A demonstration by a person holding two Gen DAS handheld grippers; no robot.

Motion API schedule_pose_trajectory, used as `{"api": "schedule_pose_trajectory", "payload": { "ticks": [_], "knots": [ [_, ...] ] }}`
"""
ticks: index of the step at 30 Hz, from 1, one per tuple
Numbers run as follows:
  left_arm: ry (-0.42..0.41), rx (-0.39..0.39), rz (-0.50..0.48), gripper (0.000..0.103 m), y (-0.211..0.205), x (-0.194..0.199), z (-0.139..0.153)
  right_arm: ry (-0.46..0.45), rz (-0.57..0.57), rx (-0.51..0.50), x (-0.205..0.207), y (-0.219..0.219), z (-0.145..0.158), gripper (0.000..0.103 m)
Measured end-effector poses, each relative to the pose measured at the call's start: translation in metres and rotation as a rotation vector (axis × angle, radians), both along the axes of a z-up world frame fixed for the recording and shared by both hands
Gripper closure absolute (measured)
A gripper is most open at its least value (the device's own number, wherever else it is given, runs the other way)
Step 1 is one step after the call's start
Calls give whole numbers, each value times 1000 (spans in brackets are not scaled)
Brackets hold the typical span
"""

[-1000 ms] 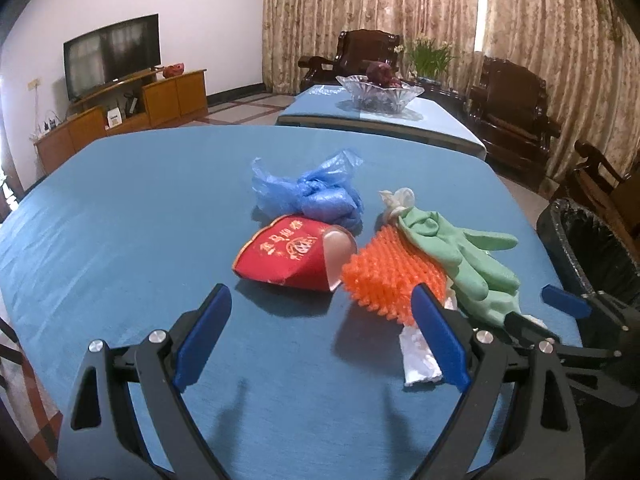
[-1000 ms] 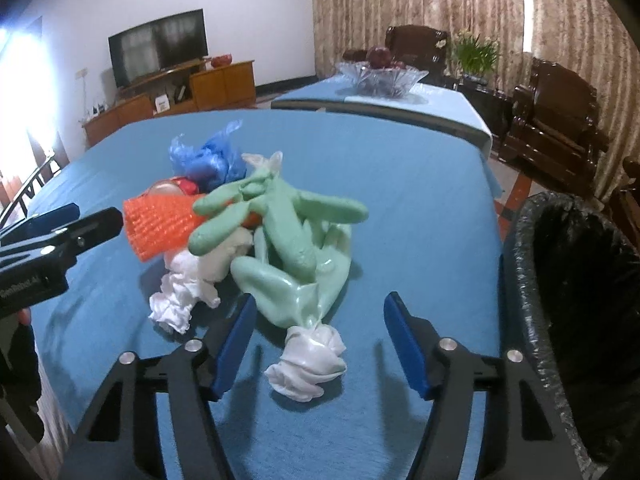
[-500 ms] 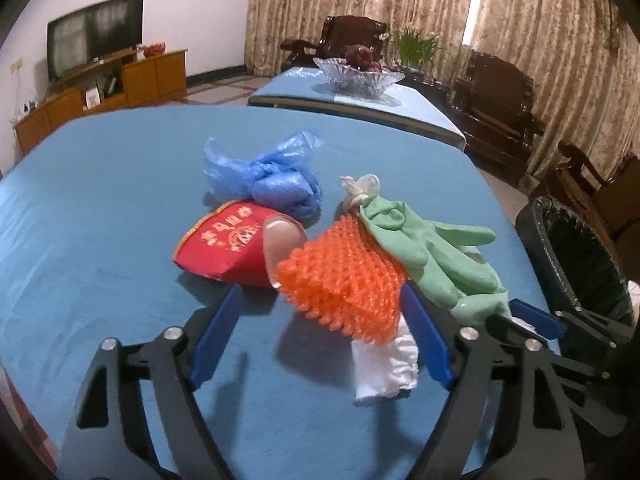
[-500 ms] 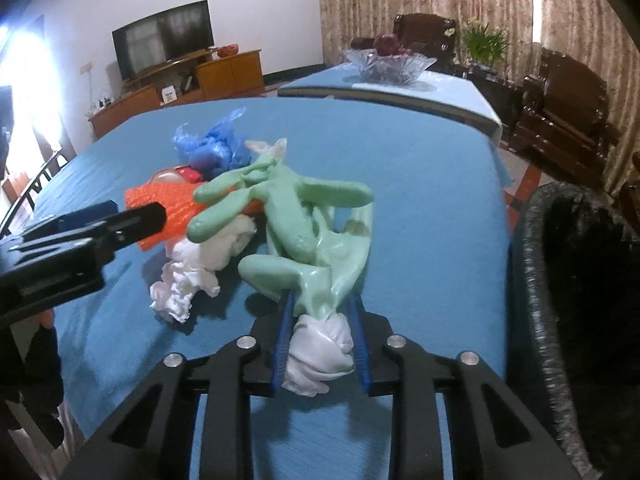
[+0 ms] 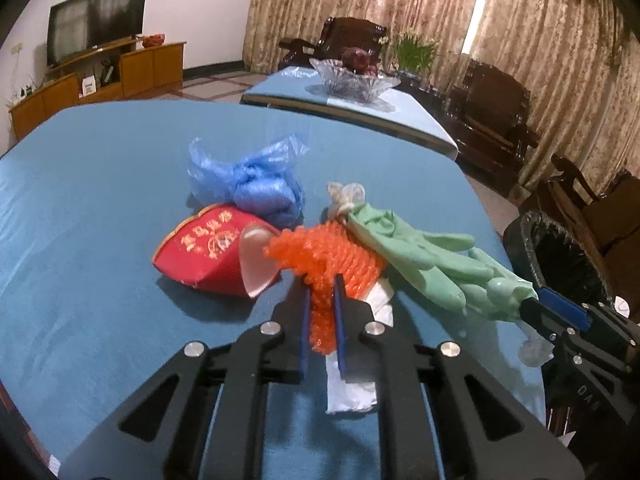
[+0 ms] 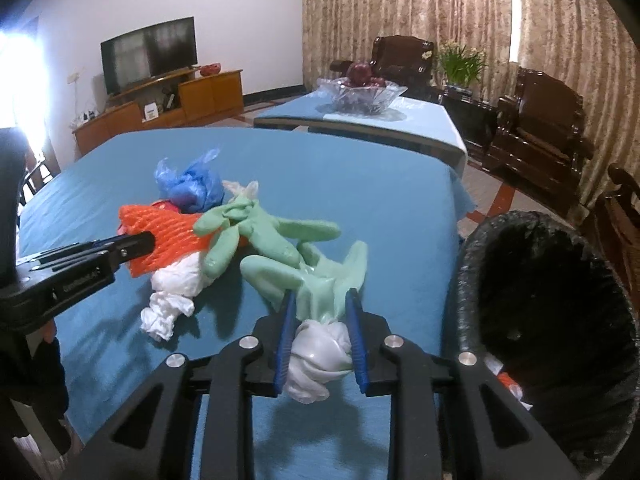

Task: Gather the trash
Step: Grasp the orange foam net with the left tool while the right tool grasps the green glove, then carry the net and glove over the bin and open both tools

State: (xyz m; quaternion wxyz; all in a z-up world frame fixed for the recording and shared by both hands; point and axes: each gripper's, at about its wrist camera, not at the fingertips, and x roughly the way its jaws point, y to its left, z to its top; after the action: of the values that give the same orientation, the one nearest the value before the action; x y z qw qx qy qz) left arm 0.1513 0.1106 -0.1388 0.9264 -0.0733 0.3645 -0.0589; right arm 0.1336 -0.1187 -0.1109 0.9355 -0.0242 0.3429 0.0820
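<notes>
1. Left wrist: a smooth blue tablecloth (image 5: 100, 184) is spreading below; the left gripper (image 5: 321, 312), jaws just closing, is pinching the knobbly orange foam net (image 5: 328, 256) beside a red paper cup (image 5: 208, 248).
2. Right wrist: the right gripper (image 6: 320, 336) is clamping the rubbery green glove (image 6: 280, 236) at its white cuff, beside the black-lined bin (image 6: 544, 312).

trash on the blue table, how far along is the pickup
Done: the bin already holds a few scraps. In hand: left tongs are clamped on the orange foam net, right tongs on the green rubber glove. Left: blue plastic bag, red paper cup, white tissue.
</notes>
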Motion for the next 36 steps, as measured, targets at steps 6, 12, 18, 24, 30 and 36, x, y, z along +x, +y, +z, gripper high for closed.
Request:
{"api": "schedule_pose_trajectory", "payload": {
  "ticks": [6,12,18,24,30,36],
  "knots": [
    [-73,20,17,94,1,-9,24,-46,-21,19,-5,-9,18,95],
    [-130,43,12,95,0,-18,49,-38,-12,38,-4,-15,24,102],
    [-97,53,-1,95,-2,-23,38,44,-14,76,2,-18,-2,75],
    [-65,74,-8,95,-4,-25,18,95,2,41,4,-10,-27,63],
    [-62,82,-9,95,-4,-24,11,128,3,15,8,-9,-42,52],
    [-53,78,-3,95,-3,-24,8,167,16,75,11,-14,-51,68]
  ]
}}
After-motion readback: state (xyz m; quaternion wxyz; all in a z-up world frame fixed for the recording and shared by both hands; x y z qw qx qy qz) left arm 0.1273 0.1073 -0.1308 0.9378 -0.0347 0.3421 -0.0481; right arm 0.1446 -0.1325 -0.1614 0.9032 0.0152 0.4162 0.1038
